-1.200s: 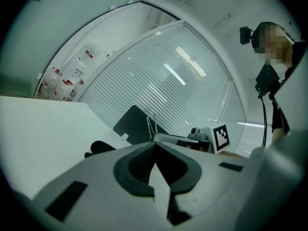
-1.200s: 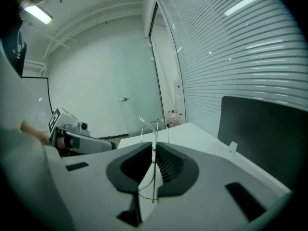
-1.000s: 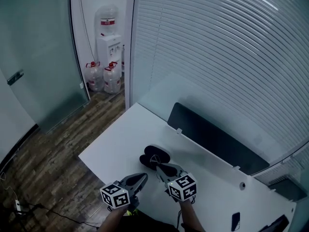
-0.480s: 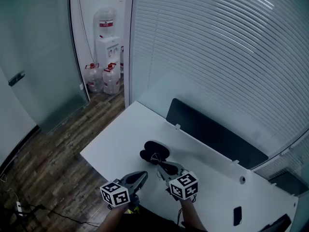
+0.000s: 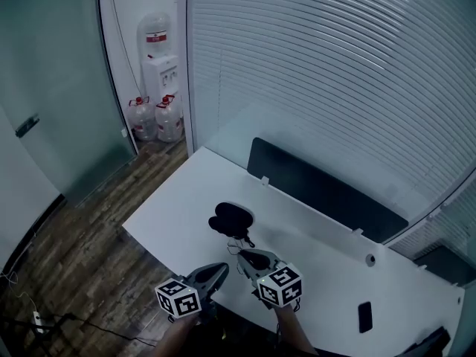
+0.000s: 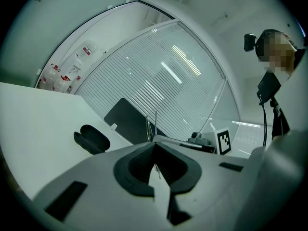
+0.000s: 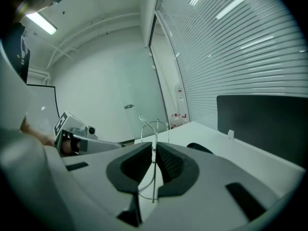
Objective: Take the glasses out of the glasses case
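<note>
Now | white table (image 5: 178, 203) by blinds (image 5: 320, 65) | right claw (image 7: 153, 149) pinches glasses (image 7: 155, 129) | left claw (image 6: 154, 147) closed

The white table (image 5: 182, 199) bears a black glasses case (image 5: 229, 219), which lies open on the bare top. Beyond the glasses case, a dark divider panel (image 5: 320, 199) stands upright along the table's far edge. Well to the right of the case is a small round fitting (image 5: 370, 259). Farther right and nearer the front edge lies a flat dark phone (image 5: 364, 317).
</note>
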`<move>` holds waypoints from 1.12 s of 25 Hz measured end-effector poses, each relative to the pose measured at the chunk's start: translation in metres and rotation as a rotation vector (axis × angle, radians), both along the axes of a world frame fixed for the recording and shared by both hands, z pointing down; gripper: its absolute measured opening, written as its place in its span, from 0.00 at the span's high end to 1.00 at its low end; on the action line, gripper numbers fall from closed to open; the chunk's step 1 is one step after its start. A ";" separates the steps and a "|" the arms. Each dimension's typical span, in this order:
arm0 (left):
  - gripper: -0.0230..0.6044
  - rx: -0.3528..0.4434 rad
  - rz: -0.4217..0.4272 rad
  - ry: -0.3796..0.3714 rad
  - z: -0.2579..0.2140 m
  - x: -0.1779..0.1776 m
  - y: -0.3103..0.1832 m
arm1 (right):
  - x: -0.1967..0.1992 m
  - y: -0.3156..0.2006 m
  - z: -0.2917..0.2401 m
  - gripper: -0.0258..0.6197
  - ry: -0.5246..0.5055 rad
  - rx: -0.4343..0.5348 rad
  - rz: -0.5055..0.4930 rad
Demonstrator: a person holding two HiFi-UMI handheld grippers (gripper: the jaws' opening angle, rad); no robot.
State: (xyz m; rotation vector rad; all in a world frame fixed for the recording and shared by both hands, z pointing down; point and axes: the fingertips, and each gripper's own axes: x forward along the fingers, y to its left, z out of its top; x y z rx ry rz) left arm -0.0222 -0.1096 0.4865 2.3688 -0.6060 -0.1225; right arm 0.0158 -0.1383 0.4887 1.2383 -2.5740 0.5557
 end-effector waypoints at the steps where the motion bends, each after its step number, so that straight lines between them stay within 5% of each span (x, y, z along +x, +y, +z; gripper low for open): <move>1: 0.95 -0.002 0.003 0.000 0.001 0.003 0.007 | 0.001 0.007 0.001 0.90 -0.003 -0.002 -0.001; 28: 0.95 0.088 -0.037 -0.017 -0.010 0.062 0.179 | 0.030 0.165 -0.010 0.90 -0.081 0.109 -0.036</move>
